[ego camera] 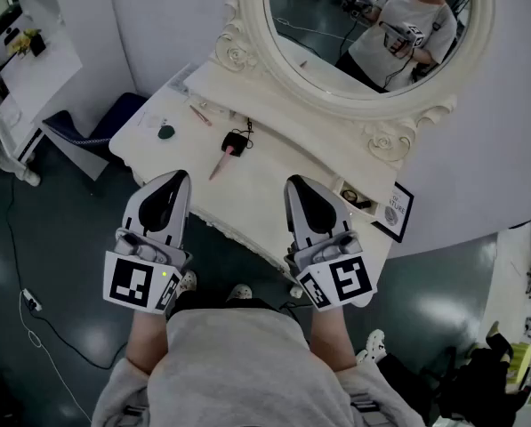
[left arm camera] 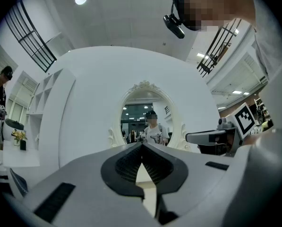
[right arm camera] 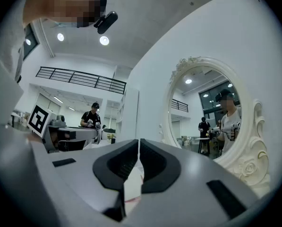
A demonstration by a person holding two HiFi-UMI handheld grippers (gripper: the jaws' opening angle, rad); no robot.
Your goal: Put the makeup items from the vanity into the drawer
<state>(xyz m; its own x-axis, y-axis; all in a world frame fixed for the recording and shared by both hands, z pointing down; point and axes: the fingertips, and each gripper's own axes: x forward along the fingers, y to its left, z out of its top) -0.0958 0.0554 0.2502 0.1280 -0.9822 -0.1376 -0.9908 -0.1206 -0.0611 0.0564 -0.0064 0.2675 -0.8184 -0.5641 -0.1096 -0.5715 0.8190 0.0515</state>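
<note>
**Two closed grippers at the front edge of the vanity**

Both tools are empty. In its own view the left gripper [left arm camera: 141, 145] has its jaws together, tips meeting, with nothing between them. The right gripper [right arm camera: 137, 142] is closed down to a hairline slit and also holds nothing.

We see both grippers side by side in the head view, with their tips over the near edge of the vanity [ego camera: 278, 169].

Only the head view shows us the makeup. A pink tube [ego camera: 221, 165] lies on the top just beyond the left gripper's tip, between the lines of the two tools and touching neither. A black compact [ego camera: 235, 142] sits just behind the tube. Farther back and to the left lie a small green piece [ego camera: 165, 132] and a pink pencil [ego camera: 200, 115]. Near the right gripper's tip, a framed card [ego camera: 394, 210] stands at the vanity's corner.

The gripper views look level over the tabletop. The left one faces the oval mirror [left arm camera: 143, 110] square on. The right one catches it from the side, and also shows a person in dark clothes [right arm camera: 91, 117] across the room.
</note>
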